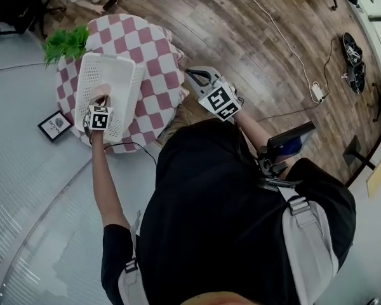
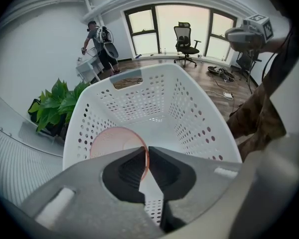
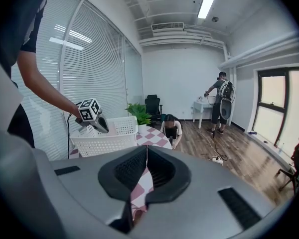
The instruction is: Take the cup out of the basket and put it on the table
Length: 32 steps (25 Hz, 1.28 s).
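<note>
A pink cup [image 2: 117,141] lies inside the white perforated basket [image 2: 189,108], at its near left end. My left gripper [image 2: 147,156] is shut on the cup's thin rim. In the head view the basket [image 1: 130,75] stands on a round table with a red-and-white checked cloth [image 1: 159,49]. The left gripper [image 1: 100,116] reaches in over the basket's near edge, and the cup [image 1: 101,94] shows just beyond it. My right gripper [image 1: 197,76] hovers off the table's right side, shut with nothing between its fingers. From the right gripper [image 3: 146,158] view, the basket [image 3: 107,141] is to the left.
A green potted plant [image 1: 65,43] stands at the table's far left. A framed sign [image 1: 56,124] leans on the floor to the left. A power strip and cable [image 1: 317,93] lie on the wood floor. One person [image 3: 170,128] crouches beyond the table, another [image 3: 221,101] stands at a desk.
</note>
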{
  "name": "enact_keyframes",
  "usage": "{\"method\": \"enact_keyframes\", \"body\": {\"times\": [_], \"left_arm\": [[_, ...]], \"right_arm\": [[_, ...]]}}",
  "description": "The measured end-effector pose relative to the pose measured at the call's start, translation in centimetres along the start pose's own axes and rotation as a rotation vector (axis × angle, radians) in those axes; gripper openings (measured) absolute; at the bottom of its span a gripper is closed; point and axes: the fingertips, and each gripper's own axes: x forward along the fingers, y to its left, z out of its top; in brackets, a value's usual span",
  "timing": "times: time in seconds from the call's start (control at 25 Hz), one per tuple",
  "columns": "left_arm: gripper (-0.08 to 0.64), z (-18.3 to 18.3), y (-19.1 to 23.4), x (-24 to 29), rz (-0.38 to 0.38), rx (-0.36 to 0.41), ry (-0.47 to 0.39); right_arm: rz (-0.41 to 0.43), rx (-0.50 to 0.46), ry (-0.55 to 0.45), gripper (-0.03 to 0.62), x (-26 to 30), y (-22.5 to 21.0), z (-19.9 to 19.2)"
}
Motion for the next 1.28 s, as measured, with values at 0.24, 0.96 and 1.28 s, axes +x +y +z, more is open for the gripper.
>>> {"method": "enact_keyframes", "body": {"times": [0.24,0.96,1.28], "left_arm": [[0.023,1.2,-0.2,-1.7,0.012,0.015,-0.042],[0.023,4.2,-1.4,-4.6,0.050,0.057,-0.120],[0.023,5.5,-1.4,-7.4,0.107,0.040,-0.179]], "right_arm": [[0.015,-0.025,0.003,0.012,-0.3,0.5,0.1],[0.025,-0.001,0.012,0.011,-0.4,0.9,-1.3],[0.068,-0.026,0.011,0.012,0.3,1.6,-1.1]]}}
